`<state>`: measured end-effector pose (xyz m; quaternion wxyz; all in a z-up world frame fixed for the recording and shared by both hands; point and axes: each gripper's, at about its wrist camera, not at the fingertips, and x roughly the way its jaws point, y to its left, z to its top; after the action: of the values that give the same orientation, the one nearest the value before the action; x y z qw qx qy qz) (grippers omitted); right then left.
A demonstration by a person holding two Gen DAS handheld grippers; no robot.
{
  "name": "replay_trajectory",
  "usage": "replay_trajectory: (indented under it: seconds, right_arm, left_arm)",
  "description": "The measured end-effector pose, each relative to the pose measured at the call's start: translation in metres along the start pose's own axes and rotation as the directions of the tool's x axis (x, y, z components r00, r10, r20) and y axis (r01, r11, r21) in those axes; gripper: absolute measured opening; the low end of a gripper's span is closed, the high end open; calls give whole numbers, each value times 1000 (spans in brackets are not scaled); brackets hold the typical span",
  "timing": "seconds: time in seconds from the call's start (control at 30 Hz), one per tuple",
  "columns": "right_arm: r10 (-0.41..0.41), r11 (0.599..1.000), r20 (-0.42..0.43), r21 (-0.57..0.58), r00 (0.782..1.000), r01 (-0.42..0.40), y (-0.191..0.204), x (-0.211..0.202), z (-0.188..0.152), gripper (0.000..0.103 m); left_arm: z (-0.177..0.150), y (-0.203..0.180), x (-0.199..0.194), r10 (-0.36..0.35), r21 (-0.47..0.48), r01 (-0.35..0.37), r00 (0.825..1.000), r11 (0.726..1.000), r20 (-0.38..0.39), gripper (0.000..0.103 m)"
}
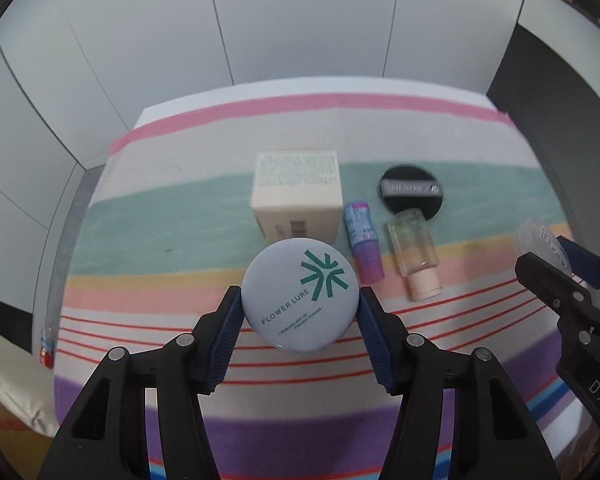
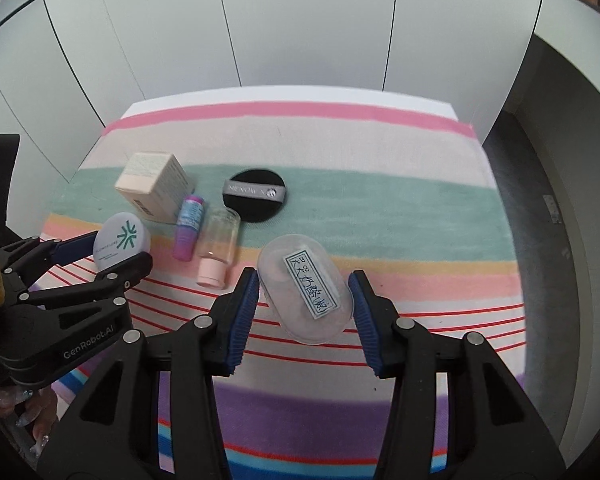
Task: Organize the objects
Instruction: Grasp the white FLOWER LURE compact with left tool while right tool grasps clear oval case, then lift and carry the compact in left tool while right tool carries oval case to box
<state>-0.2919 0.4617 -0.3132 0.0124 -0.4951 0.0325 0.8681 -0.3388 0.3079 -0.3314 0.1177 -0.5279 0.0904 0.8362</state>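
Left gripper [image 1: 300, 312] clamped on a round pale powder compact [image 1: 300, 293], lifted clear of the striped cloth [image 1: 148, 240]. Right gripper [image 2: 305, 300] closed on a clear oval case [image 2: 306, 288] with a handwritten label — also held above the cloth. Behind on the cloth: cream box [image 1: 296, 196], purple tube [image 1: 363, 240], clear bottle [image 1: 414, 252] touching a black puff [image 1: 412, 190].

"FLOWER LURE" on compact [image 1: 300, 294]
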Motion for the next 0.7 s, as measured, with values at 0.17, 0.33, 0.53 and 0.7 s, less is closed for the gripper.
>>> replay_trajectory:
  seconds: [0.17, 0.33, 0.53, 0.7]
  right_arm:
    - [-18, 1000, 43, -15, 999, 19, 7, -38, 15, 48]
    - [-34, 999, 107, -21, 994, 36, 20, -94, 35, 48]
    - [-31, 999, 171, -5, 985, 33, 31, -162, 63, 48]
    - [-38, 999, 237, -20, 971, 44, 44, -223, 82, 48]
  left_arm:
    - [15, 11, -48, 23, -20, -21, 998, 1000, 60, 58]
    - [36, 20, -106, 72, -32, -70, 992, 997, 100, 58]
    - [59, 35, -194, 96, -72, -83, 977, 994, 192, 58]
    - [68, 48, -263, 94, -80, -75, 959, 994, 266, 58]
